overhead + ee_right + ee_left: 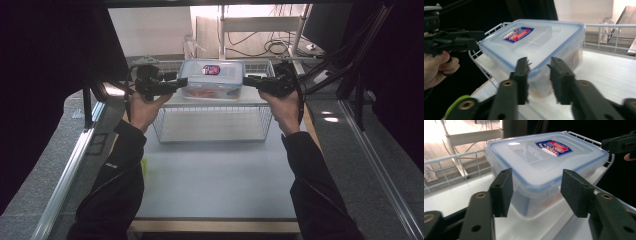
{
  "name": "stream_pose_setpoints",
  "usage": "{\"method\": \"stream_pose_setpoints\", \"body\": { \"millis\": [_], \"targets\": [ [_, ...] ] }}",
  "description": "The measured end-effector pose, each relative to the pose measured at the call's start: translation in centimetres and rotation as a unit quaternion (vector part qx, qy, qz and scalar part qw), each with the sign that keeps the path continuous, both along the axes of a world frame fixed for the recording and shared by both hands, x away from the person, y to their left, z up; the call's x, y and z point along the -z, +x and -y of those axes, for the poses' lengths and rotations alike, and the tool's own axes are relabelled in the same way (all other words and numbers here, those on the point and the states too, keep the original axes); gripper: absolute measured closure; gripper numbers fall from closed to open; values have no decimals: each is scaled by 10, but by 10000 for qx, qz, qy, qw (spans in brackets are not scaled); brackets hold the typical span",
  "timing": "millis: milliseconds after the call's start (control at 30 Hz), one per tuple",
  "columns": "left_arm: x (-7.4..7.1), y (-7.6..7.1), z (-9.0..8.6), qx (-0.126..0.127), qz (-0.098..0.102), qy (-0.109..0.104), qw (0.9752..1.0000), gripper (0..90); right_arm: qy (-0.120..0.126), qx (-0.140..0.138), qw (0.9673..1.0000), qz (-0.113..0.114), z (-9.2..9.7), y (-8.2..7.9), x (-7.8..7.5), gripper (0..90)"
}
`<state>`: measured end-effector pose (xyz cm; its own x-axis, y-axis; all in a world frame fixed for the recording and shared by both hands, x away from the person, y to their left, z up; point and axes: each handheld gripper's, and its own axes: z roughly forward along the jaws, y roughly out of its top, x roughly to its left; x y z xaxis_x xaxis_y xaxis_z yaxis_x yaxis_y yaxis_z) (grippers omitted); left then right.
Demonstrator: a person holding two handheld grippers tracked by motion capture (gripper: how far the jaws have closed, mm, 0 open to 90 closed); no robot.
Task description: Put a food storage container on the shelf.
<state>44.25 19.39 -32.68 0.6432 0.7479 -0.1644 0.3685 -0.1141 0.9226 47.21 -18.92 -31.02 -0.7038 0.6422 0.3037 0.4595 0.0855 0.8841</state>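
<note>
1. My left gripper (536, 192) sits at one end of the plastic container (544, 162), jaws spread to either side of its near corner; I see no pad pressing on it, so it is released.
2. My right gripper (539, 80) is at the opposite end, jaws narrow with a corner of the container's lid edge between them; I cannot tell whether they pinch it.
3. The container stands between both grippers, on the white shelf of the wire basket (215, 127).

One lidded container (212, 79), one wire basket (215, 131)
</note>
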Motion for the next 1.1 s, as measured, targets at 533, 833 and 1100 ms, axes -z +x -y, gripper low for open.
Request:
{"method": "stream_pose_setpoints", "body": {
  "millis": [533,833,1100],
  "targets": [
    [20,5,16,200,-462,57,9987,794,-550,209,9983,-18,-26,-7,23,889],
    [20,-2,20,188,-378,111,9990,723,-564,175,9983,-18,-28,-7,26,837],
    [26,-21,32,303,-128,334,9989,533,-892,158,9956,259,-26,-20,27,556]
  ]
}}
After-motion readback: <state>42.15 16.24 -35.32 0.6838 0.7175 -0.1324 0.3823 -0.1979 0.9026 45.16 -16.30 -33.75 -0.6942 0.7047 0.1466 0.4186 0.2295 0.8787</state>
